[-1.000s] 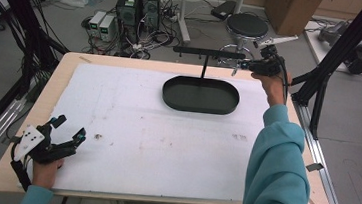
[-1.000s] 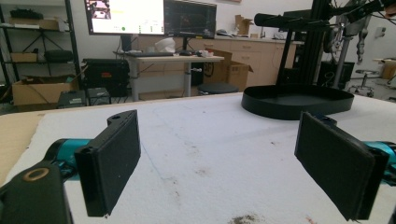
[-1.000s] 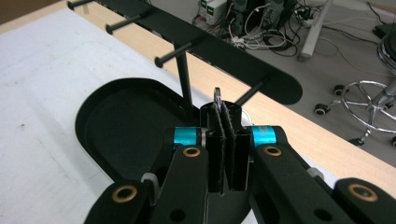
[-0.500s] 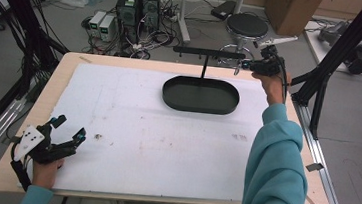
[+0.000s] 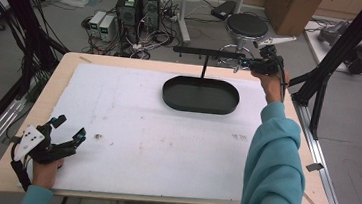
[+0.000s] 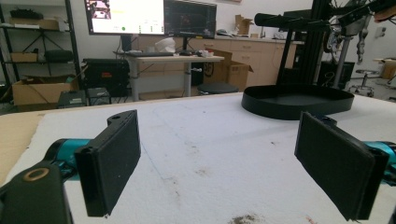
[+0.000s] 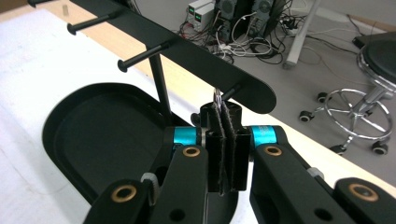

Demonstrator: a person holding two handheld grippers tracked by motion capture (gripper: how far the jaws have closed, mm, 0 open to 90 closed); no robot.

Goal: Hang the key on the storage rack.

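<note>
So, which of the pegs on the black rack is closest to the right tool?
The peg at the rounded end of the rack's bar, right above the shut right tool. The other pegs stick out further along the bar, over the tray.

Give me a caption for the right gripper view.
Shut right gripper holds a small metal ring at a rack peg.
</note>
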